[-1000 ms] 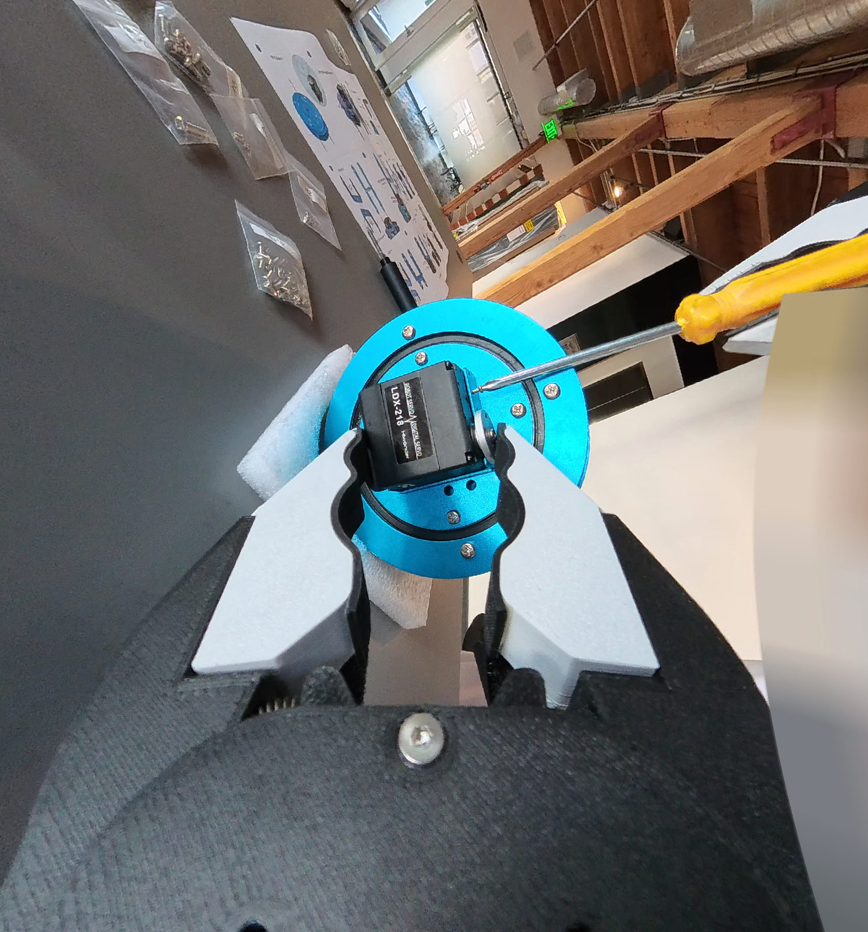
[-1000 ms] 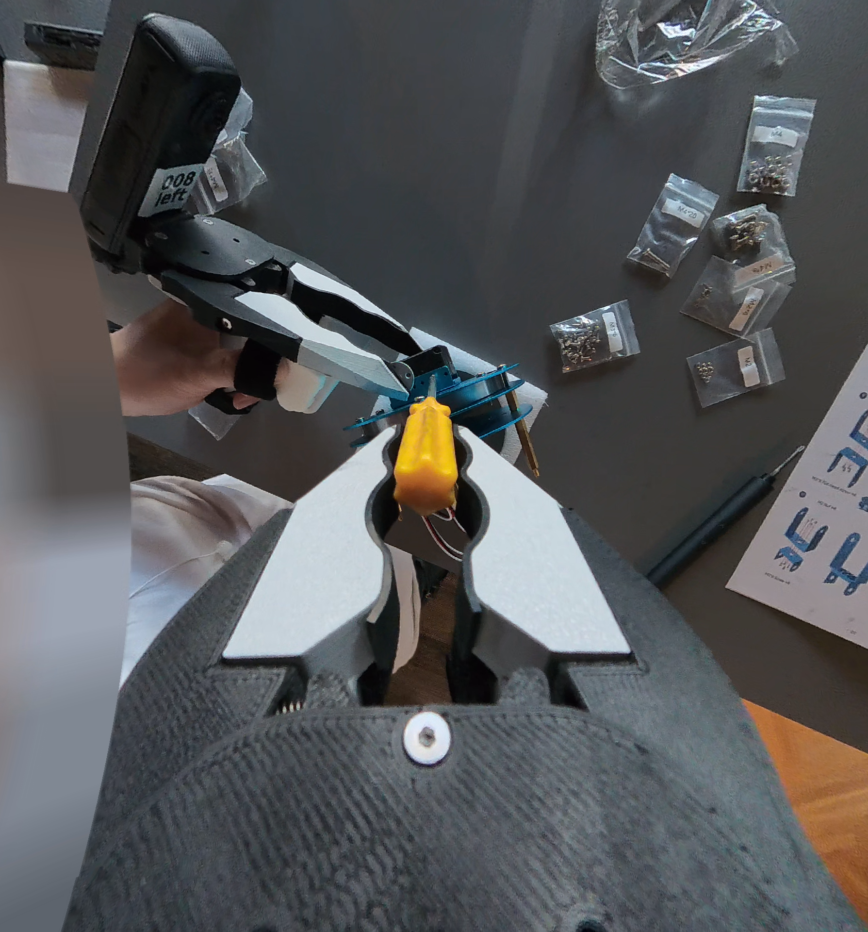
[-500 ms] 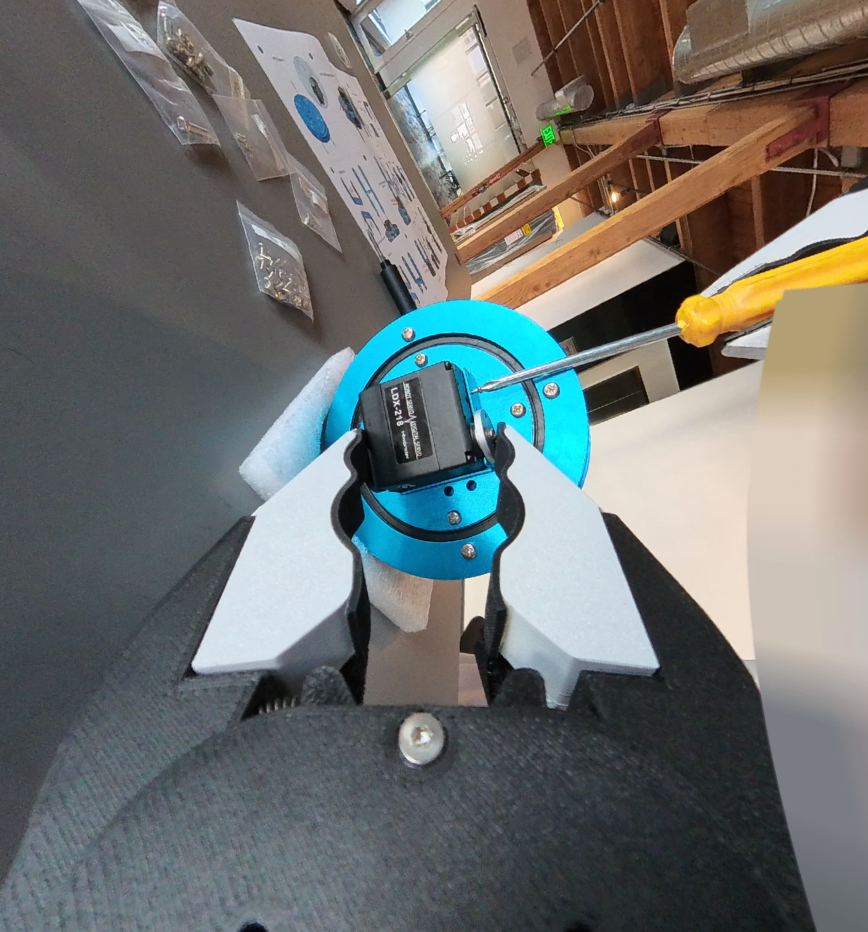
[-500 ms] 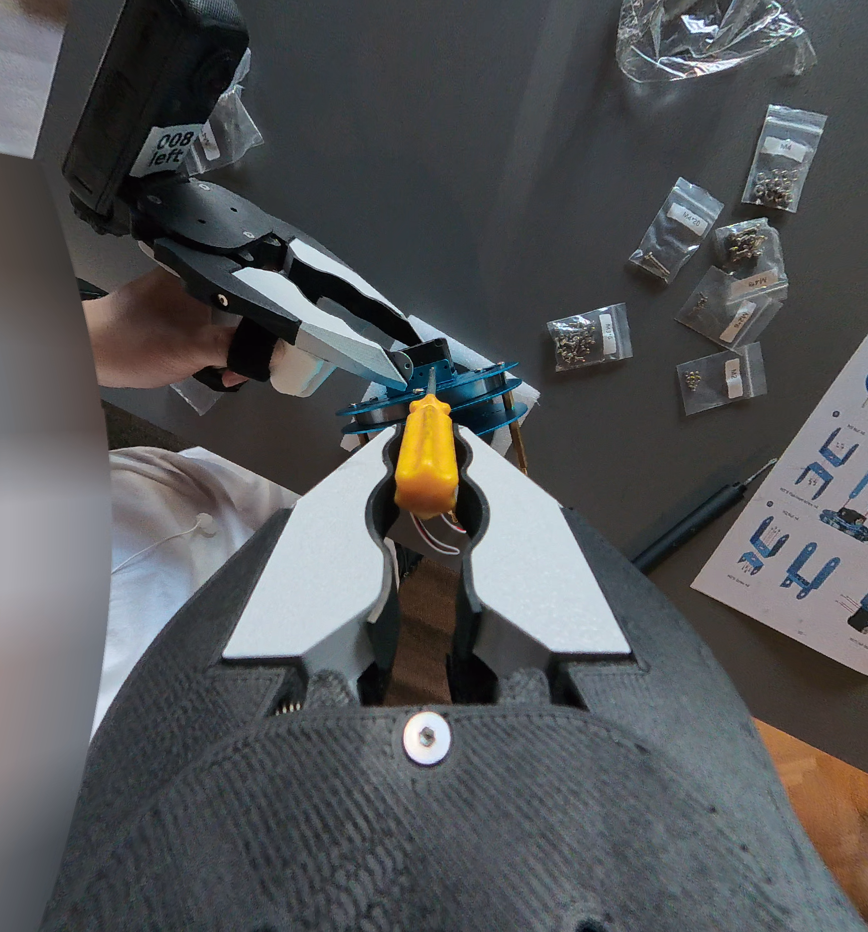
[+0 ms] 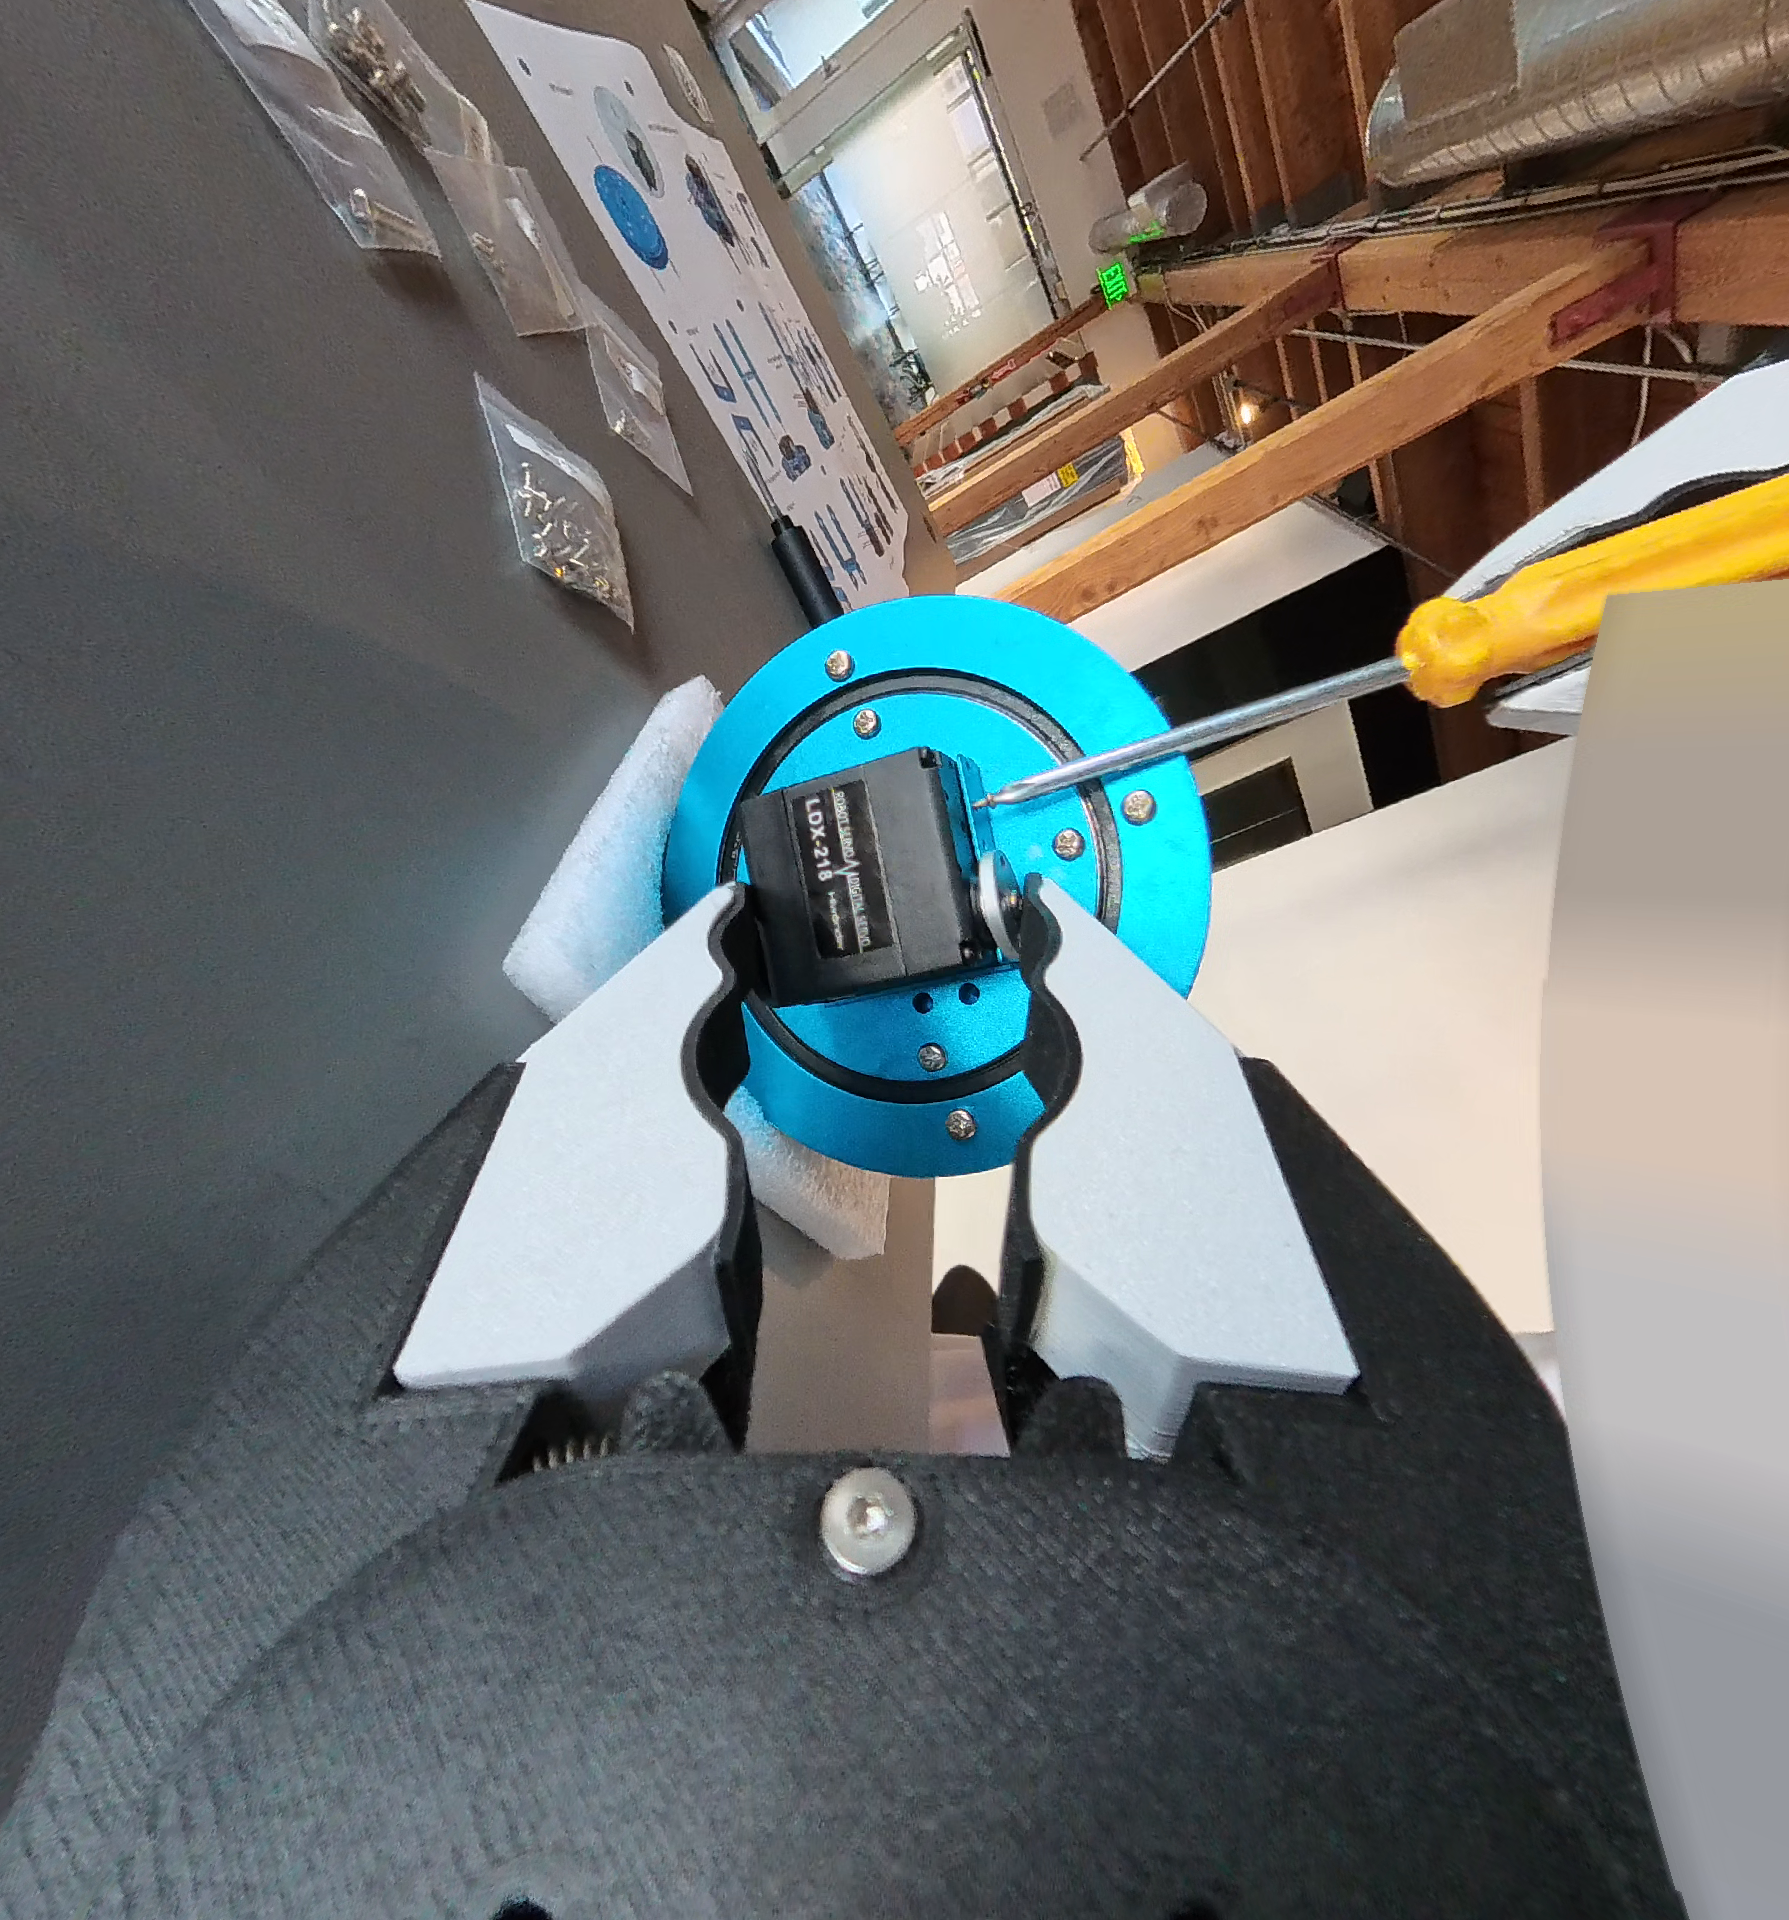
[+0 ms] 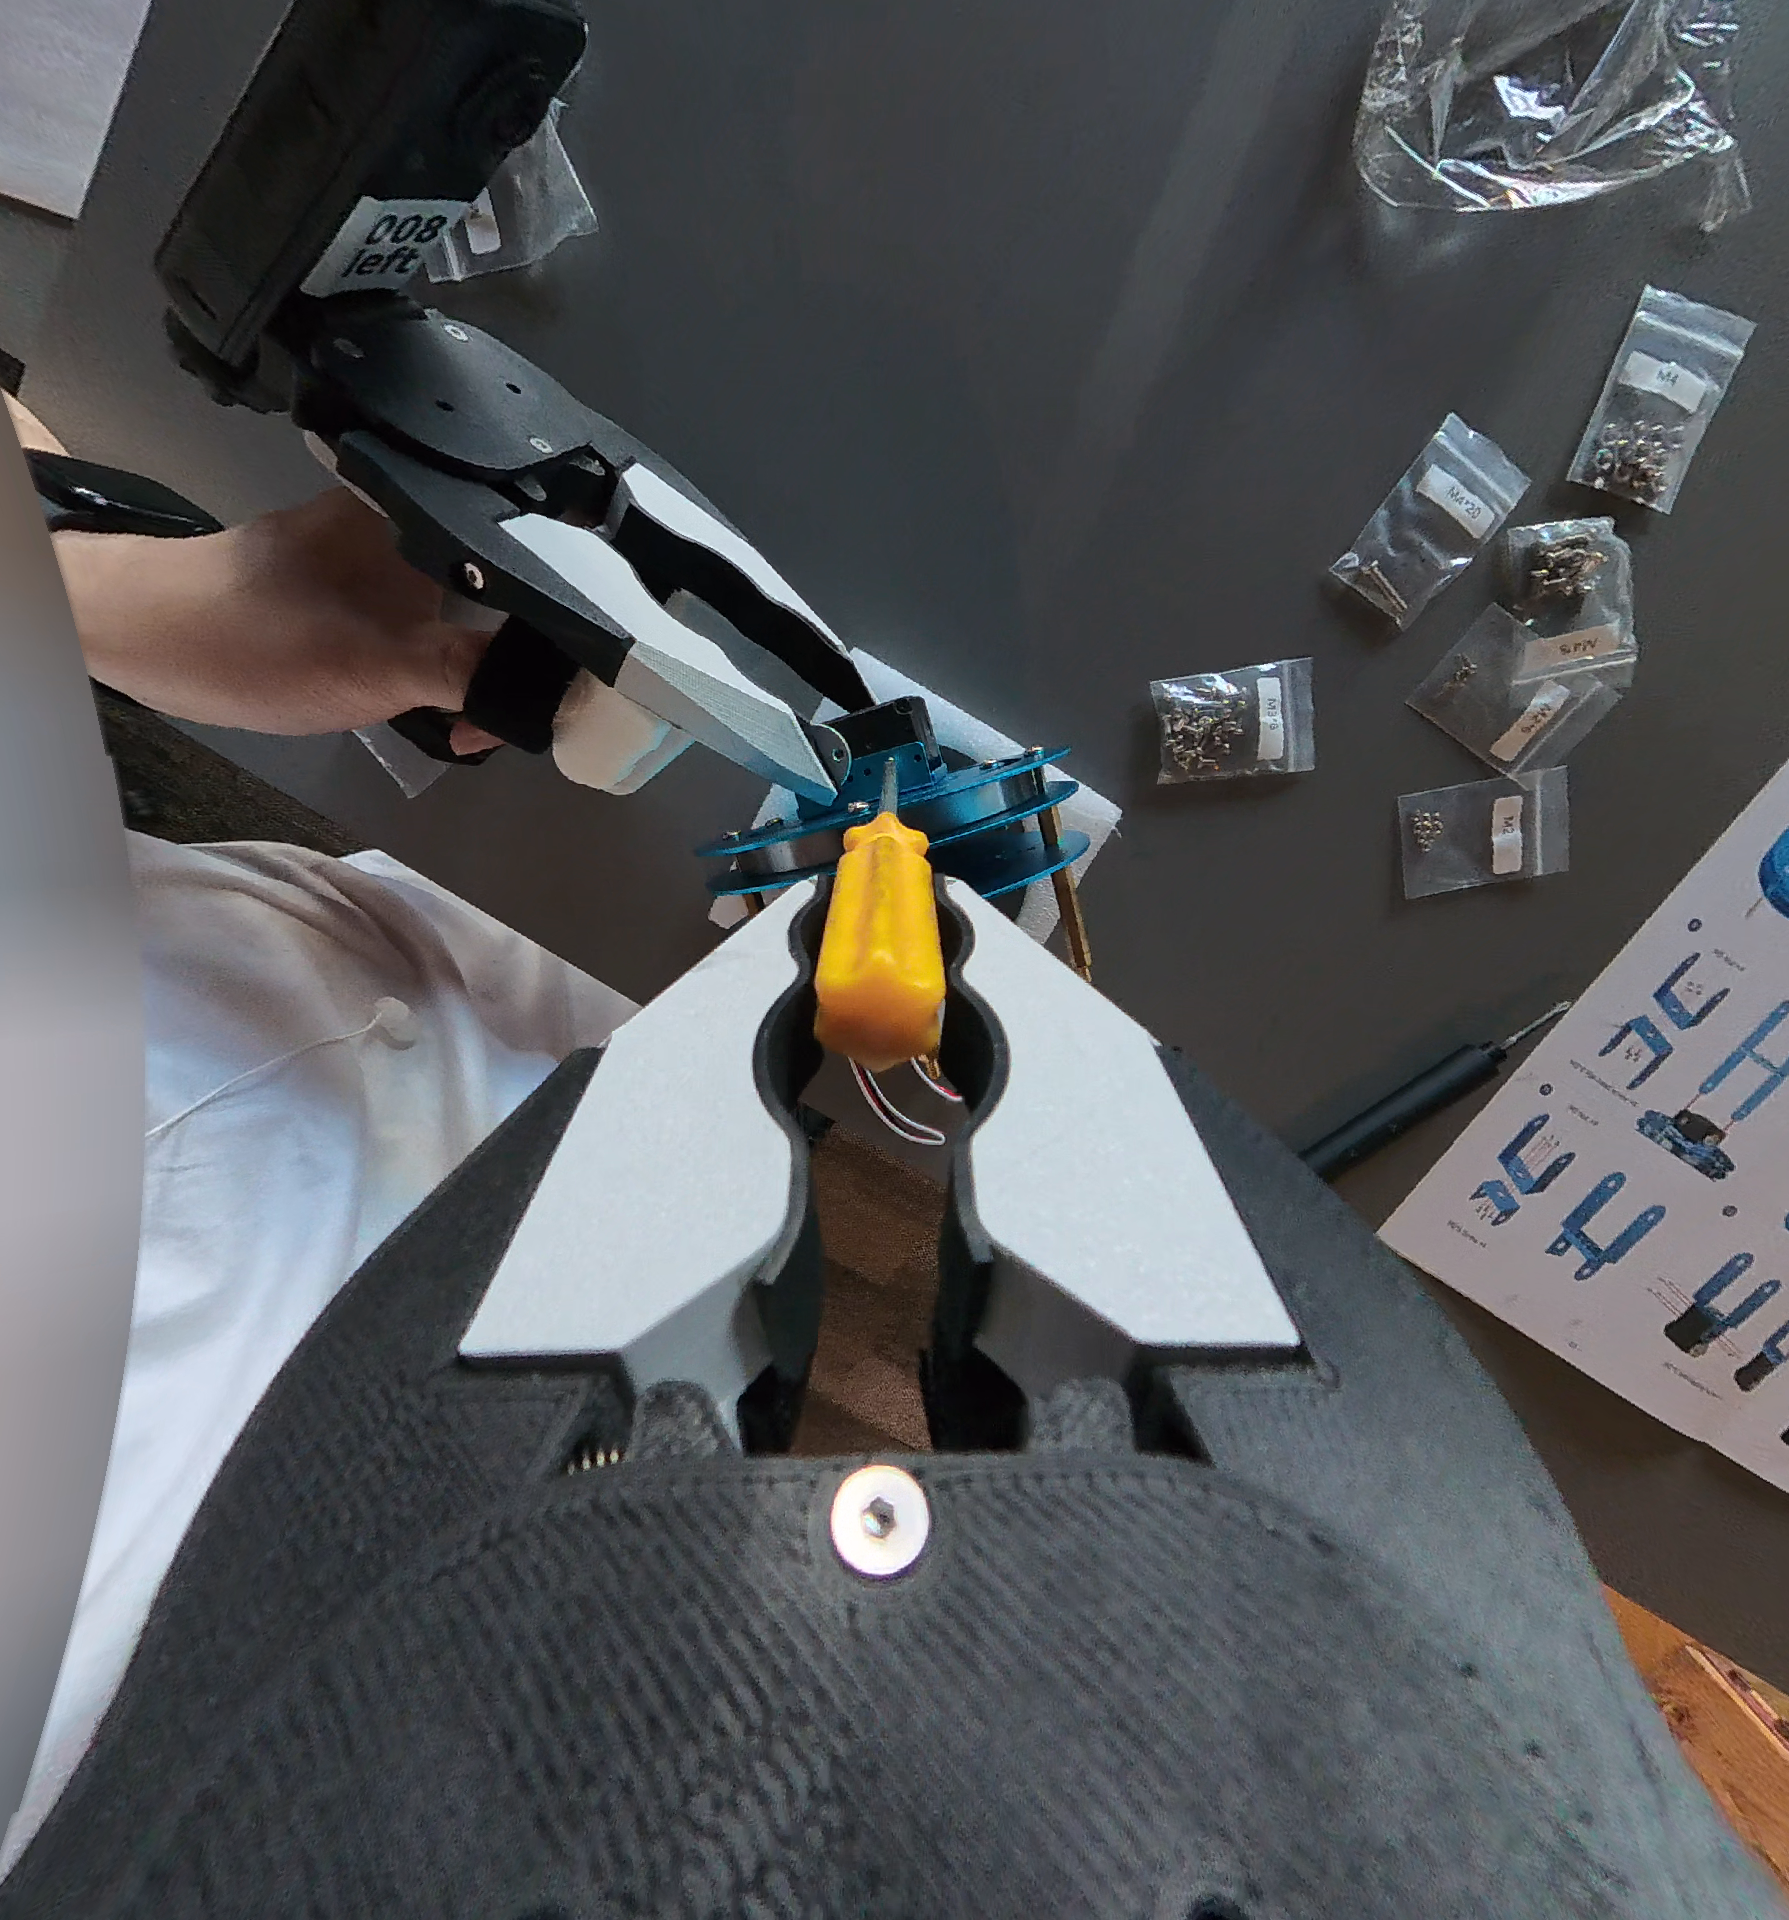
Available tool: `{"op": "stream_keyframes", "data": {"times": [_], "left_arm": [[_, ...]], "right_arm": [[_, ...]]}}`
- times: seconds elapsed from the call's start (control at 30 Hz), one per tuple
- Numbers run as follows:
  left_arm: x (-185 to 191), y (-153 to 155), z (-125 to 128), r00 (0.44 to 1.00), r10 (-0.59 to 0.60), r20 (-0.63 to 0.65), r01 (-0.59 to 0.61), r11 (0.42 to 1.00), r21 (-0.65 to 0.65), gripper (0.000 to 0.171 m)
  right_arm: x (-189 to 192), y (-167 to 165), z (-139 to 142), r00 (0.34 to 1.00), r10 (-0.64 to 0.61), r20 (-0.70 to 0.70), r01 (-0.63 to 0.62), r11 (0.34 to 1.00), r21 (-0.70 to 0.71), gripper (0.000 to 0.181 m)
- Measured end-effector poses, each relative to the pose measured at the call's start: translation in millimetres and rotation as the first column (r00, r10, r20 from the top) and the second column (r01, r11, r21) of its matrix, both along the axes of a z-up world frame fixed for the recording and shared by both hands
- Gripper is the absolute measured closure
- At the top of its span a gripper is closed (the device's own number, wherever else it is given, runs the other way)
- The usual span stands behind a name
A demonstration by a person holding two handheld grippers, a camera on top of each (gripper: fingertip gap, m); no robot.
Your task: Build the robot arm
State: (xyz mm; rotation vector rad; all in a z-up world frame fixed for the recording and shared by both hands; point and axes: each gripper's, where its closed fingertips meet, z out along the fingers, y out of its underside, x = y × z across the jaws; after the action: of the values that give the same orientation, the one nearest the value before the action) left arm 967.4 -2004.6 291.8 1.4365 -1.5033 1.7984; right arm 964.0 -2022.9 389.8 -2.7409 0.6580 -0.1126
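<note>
My left gripper [image 5: 885,902] is shut on a black servo motor [image 5: 854,883] that sits on a round blue metal base [image 5: 1108,997]. The base rests on white foam [image 5: 609,852] on the dark grey table. My right gripper [image 6: 882,902] is shut on a yellow-handled screwdriver [image 6: 877,956]. Its metal tip [image 5: 994,800] touches the servo's upper right corner. In the right wrist view the left gripper [image 6: 817,743] reaches in from the upper left, held by a hand, and clamps the servo [image 6: 890,732] on the stacked blue discs [image 6: 983,831].
Several small clear bags of screws [image 6: 1233,717] lie on the table to the right. A printed instruction sheet [image 6: 1648,1143] and a black pen-shaped tool [image 6: 1430,1101] lie at the right edge. A crumpled clear bag [image 6: 1555,104] lies at the top right. A person in a white shirt [image 6: 298,1039] sits at the left.
The right wrist view has shifted slightly, with the table items sliding right and down. Both grips hold as before and the screwdriver tip stays on the servo.
</note>
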Motion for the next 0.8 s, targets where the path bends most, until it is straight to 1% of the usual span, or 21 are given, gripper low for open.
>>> {"op": "stream_keyframes", "data": {"times": [0.47,0.57,0.7,0.8], "left_arm": [[-4,-3,0,0.999,-0.043,-0.017,0.042,0.999,-0.035,0.121],[-5,-2,2,0.999,-0.051,-0.017,0.050,0.998,-0.042,0.117],[-5,4,10,0.999,-0.046,-0.008,0.046,0.997,-0.058,0.111],[2,21,24,0.999,0.008,0.045,-0.005,0.998,-0.060,0.109]], "right_arm": [[-2,-2,0,1.000,0.007,-0.002,-0.007,1.000,0.030,0.164],[-2,-2,0,1.000,0.007,-0.001,-0.007,0.999,0.032,0.164],[-3,-2,0,1.000,0.004,-0.006,-0.004,0.999,0.042,0.164],[-3,-2,0,1.000,0.005,-0.005,-0.005,0.999,0.046,0.164]]}}
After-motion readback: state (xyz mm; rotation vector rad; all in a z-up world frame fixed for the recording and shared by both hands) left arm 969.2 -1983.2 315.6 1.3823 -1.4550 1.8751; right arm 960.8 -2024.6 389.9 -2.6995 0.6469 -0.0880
